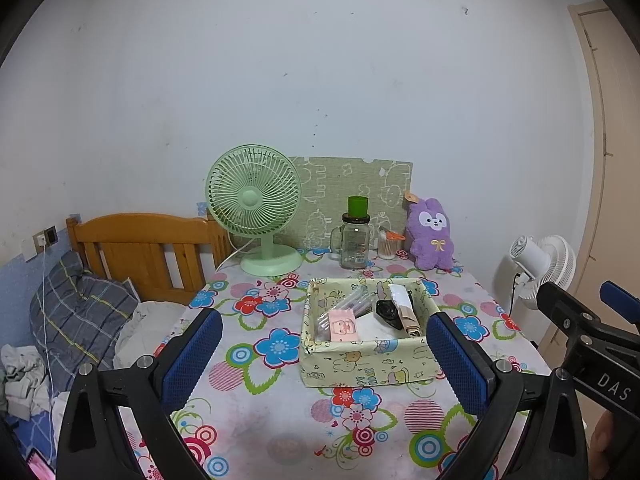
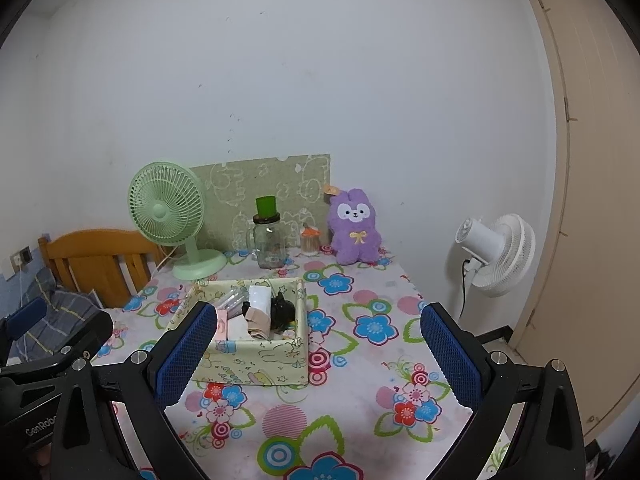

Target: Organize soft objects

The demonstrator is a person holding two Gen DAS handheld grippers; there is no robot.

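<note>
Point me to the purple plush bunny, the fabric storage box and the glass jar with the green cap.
purple plush bunny (image 1: 431, 240), left wrist view, on its belly.
fabric storage box (image 1: 360, 364), left wrist view, on its front wall.
glass jar (image 2: 272, 246), right wrist view, on its clear body.

A home bedroom: a wooden bed headboard (image 1: 144, 248) and a plaid pillow (image 1: 76, 312) sit just left of the worktop (image 1: 264, 400) with its flowered cloth. On the worktop's far side stand a green desk fan (image 1: 256, 208) and a purple plush toy (image 1: 432, 236).
</note>
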